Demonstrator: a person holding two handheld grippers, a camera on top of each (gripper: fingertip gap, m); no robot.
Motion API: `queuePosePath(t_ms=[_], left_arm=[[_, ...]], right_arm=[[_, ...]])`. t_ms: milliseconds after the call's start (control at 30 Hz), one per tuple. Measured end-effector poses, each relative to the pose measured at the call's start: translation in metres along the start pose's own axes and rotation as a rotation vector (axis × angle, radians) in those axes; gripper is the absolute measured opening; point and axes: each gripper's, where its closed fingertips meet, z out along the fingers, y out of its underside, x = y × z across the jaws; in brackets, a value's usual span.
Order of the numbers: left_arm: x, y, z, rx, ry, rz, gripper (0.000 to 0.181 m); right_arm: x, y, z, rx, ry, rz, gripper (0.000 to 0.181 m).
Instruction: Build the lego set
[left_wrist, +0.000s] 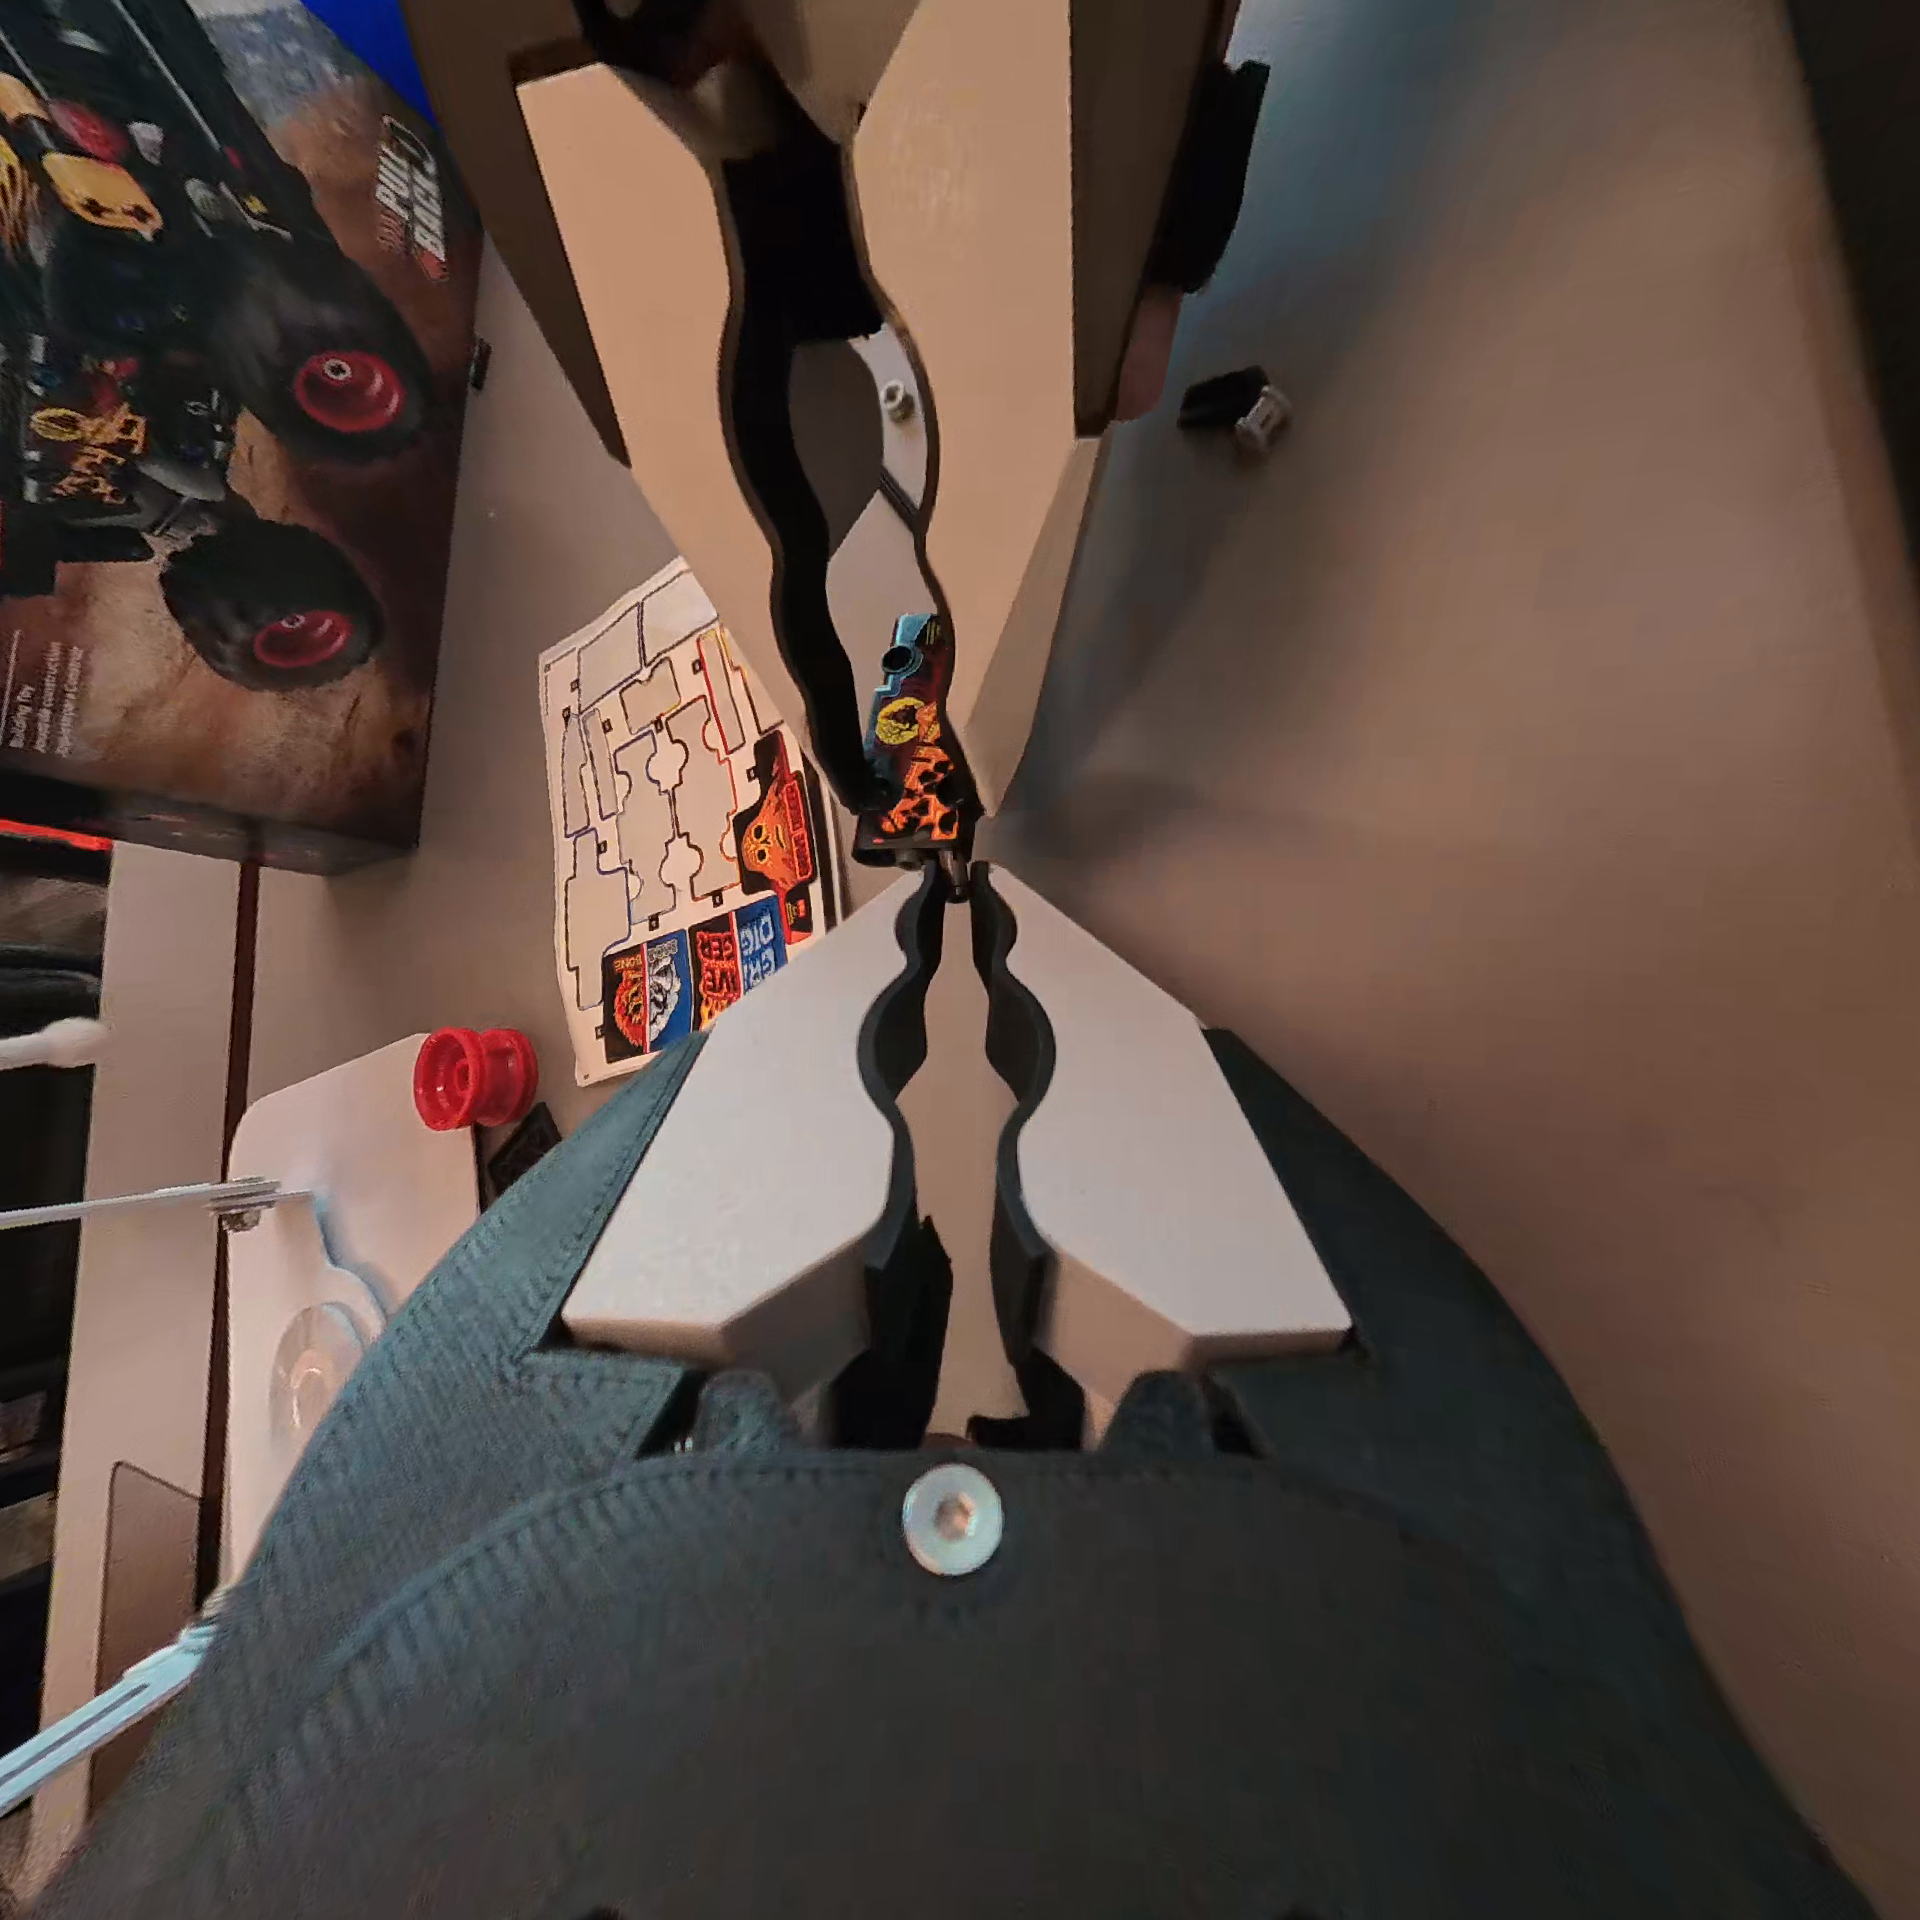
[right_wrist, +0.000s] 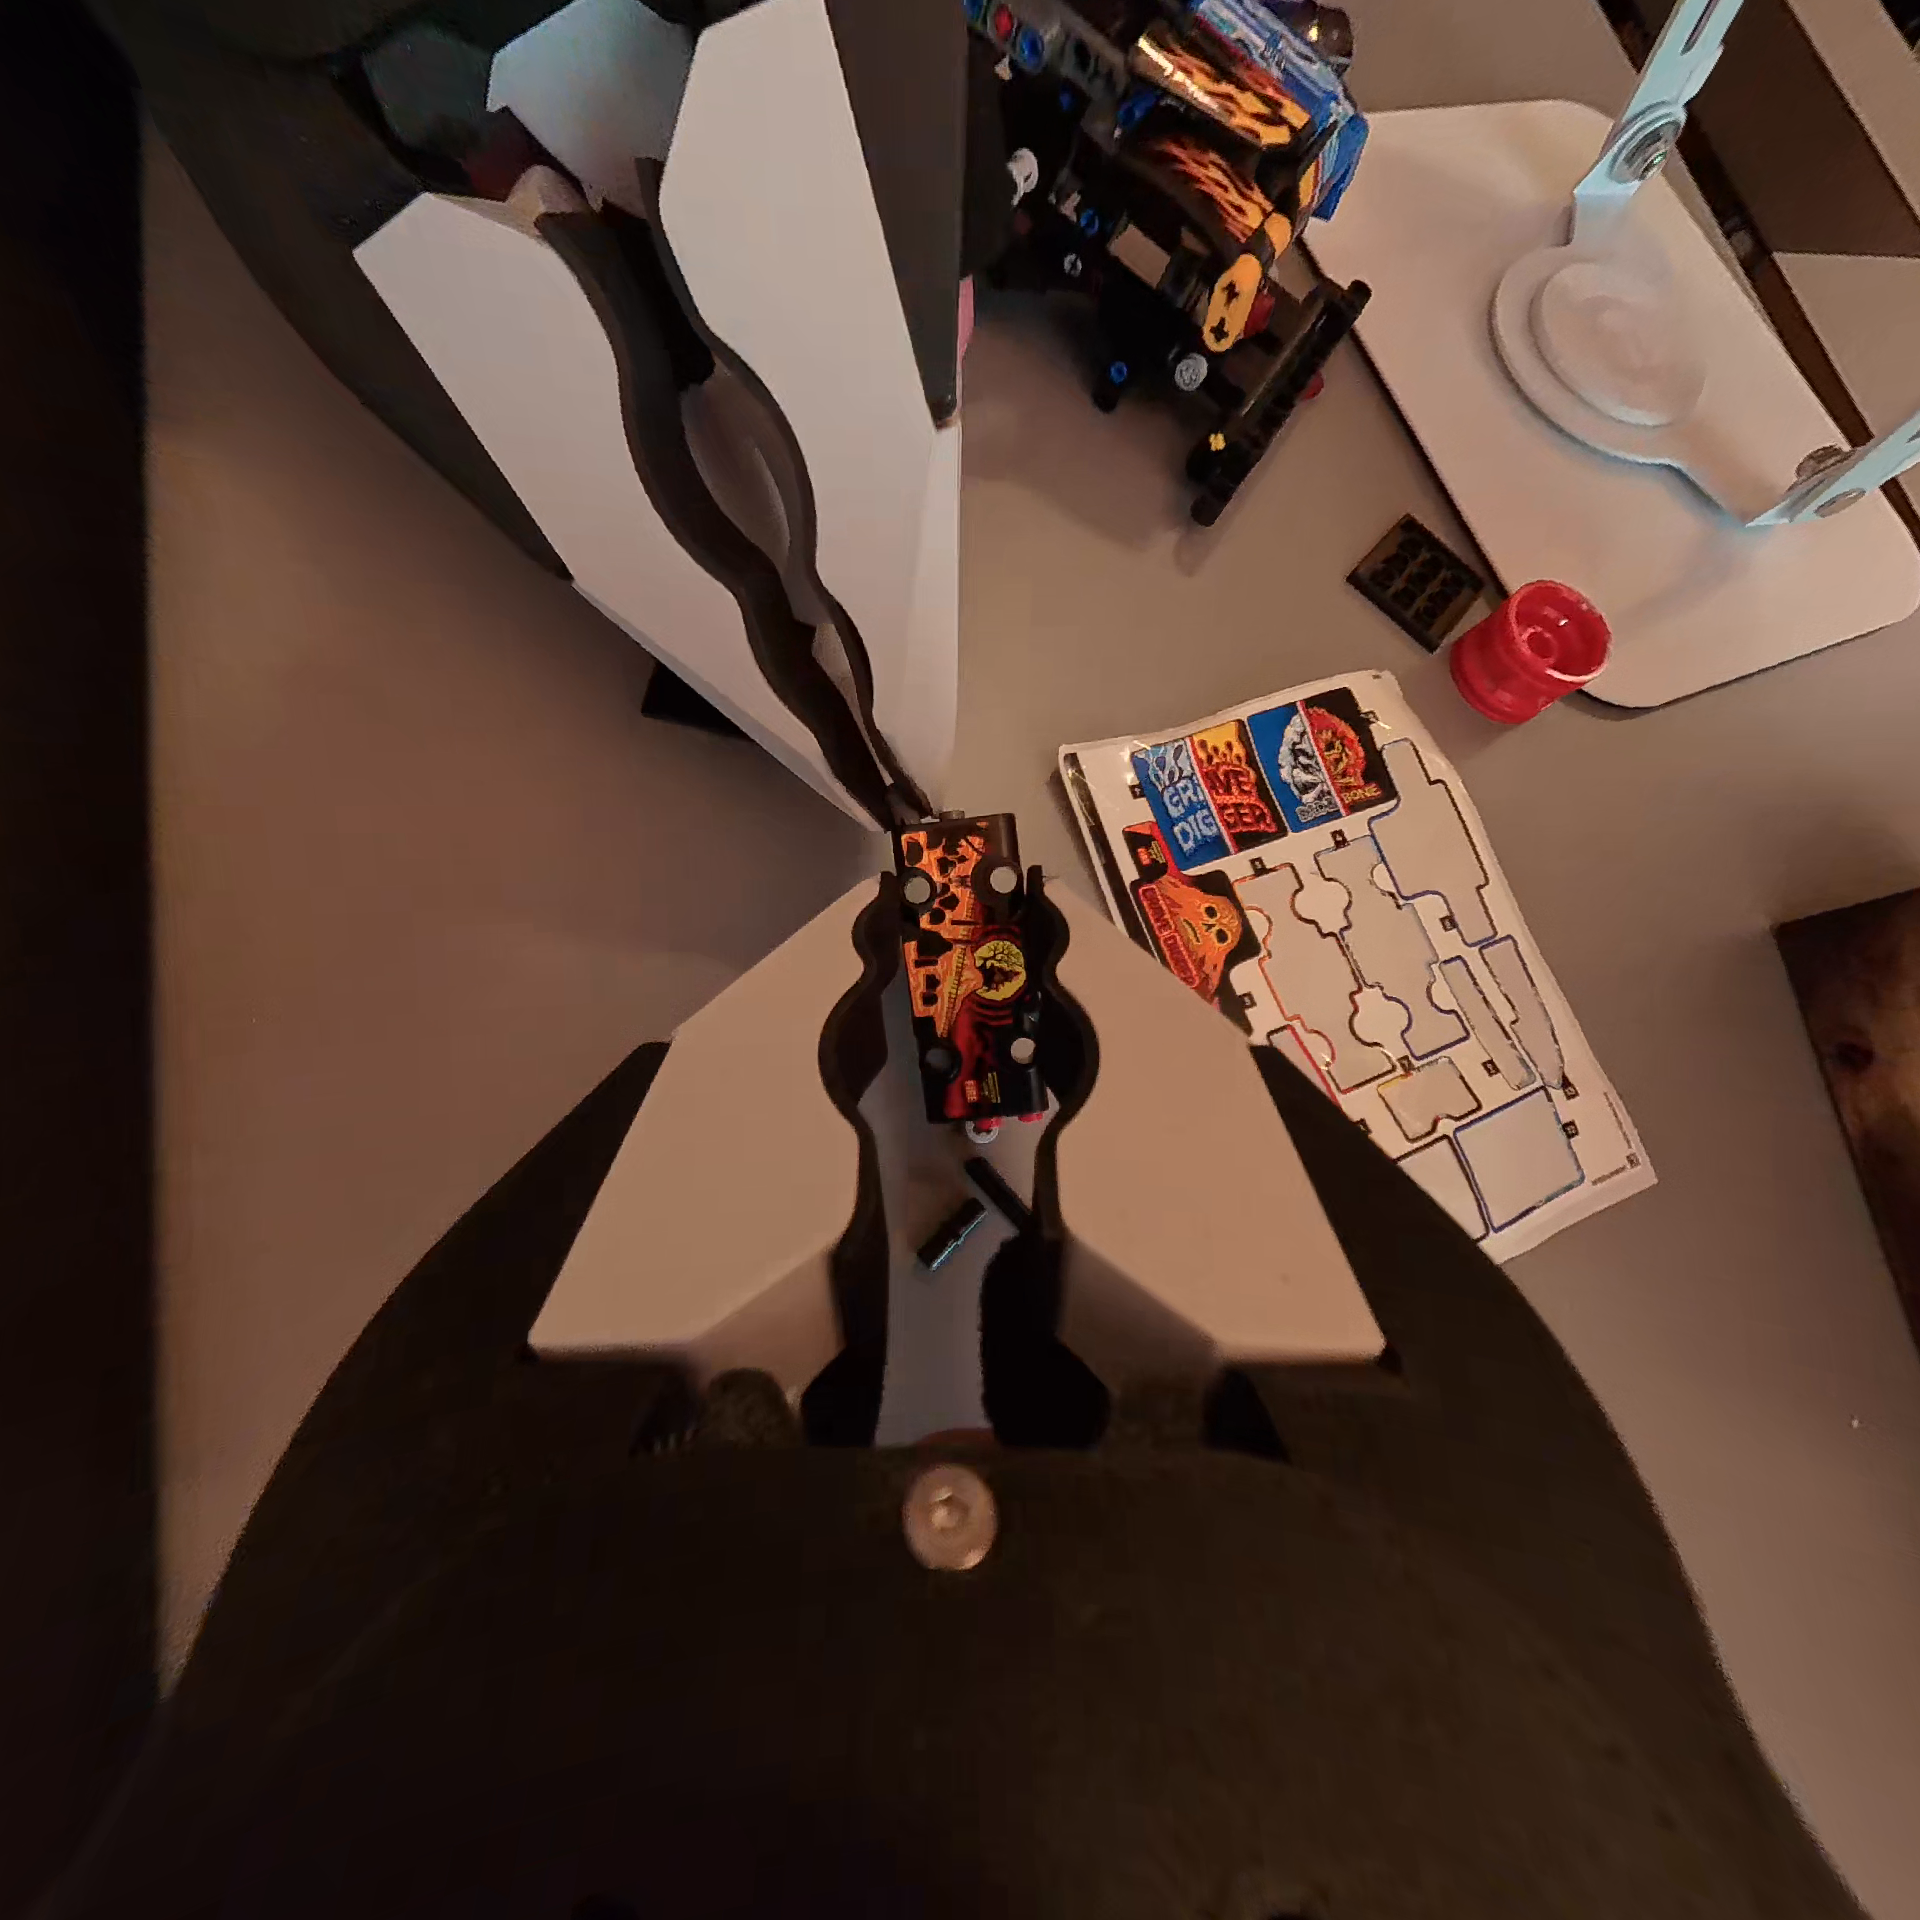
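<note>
My right gripper (right_wrist: 961, 889) is shut on a black panel (right_wrist: 971, 987) that bears an orange and red flame sticker, and holds it above the table. In the left wrist view the right gripper (left_wrist: 923, 805) comes down from the top with the panel (left_wrist: 914, 738). My left gripper (left_wrist: 956, 881) is shut on a small grey pin (left_wrist: 954, 868) and its tips meet the panel's end. In the right wrist view the left gripper (right_wrist: 906, 802) reaches in from the upper left and touches the panel's far end. Red pins (right_wrist: 1000, 1127) stick out of the panel's near end.
A half-built truck (right_wrist: 1195, 208) stands at the back. A sticker sheet (right_wrist: 1351, 956), a red wheel hub (right_wrist: 1527, 649), a black plate (right_wrist: 1418, 582) and a white stand base (right_wrist: 1662, 582) lie to the right. Two black pins (right_wrist: 951, 1231) lie under my right gripper. The set's box (left_wrist: 208, 416) lies to the left. The grippers are tip to tip, or close to it. From either gripper's tips it is about 15 cm to the red wheel hub (right_wrist: 1527, 649). My left wrist view (left_wrist: 468, 1059) looks at it from another angle.
</note>
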Motion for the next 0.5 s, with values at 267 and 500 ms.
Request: queuePosePath(t_ms=[267,500], left_arm=[[0.006,0.007,0.009,-0.102,-0.043,0.127,0.004],[0.009,0.012,0.016,-0.197,-0.099,0.226,0.003]], right_arm=[[-0.002,0.009,0.007,-0.078,0.01,-0.021,0.02],[-0.004,0.015,0.011,-0.132,0.015,-0.025,0.02]])
